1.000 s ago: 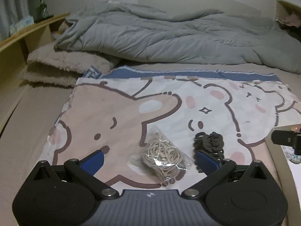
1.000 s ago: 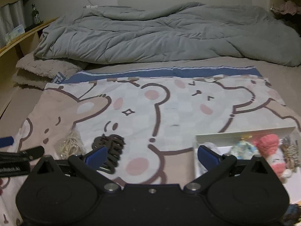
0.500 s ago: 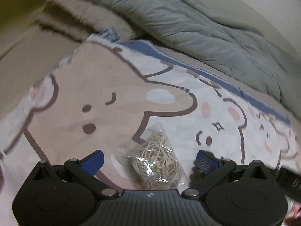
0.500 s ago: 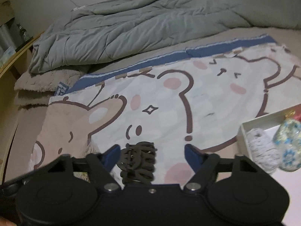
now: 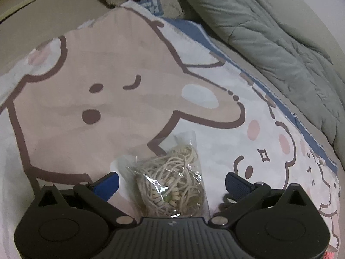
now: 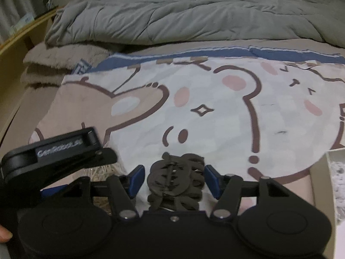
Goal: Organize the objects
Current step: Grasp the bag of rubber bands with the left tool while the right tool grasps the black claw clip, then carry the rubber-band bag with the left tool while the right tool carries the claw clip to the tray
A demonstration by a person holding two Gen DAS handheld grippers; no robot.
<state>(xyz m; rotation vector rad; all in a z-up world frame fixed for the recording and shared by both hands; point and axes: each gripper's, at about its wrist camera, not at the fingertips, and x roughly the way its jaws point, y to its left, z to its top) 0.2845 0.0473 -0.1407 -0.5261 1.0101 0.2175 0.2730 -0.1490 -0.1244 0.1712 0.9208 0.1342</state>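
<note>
Hidden, left view: the near end of the bag of rubber bands (image 5: 170, 181) runs under the black body of the left gripper (image 5: 172, 184); a dark looped thing at about 4 o'clock, beside the right-hand pad, is mostly covered and cannot be made out.
Hidden, right view: the near part of the black hair claw clip (image 6: 175, 181) disappears behind the right gripper (image 6: 174, 178); the white box (image 6: 327, 185) at 3 o'clock is cut off by the frame edge, with only a pale knitted mass showing inside.
Blurred: the other tool's black body at 9 o'clock in the right view; its printed label is smeared.
Bag of rubber bands: clear crinkled plastic, full of tangled beige loops, lying on the cartoon bear blanket (image 5: 133, 99) at 6 o'clock, between the blue pads.
Hair claw clip: matte black, wavy-edged with interlocked teeth, lying flat on the blanket at 6 o'clock of the right view.
Left claw: fingers spread wide, one on either side of the bag, neither touching it.
Right claw: fingers apart, straddling the clip; whether the pads touch it is unclear.
Background: rumpled grey duvet (image 6: 194, 10) at 12 o'clock, a fuzzy tan folded blanket (image 6: 56, 62) at 10 o'clock.
</note>
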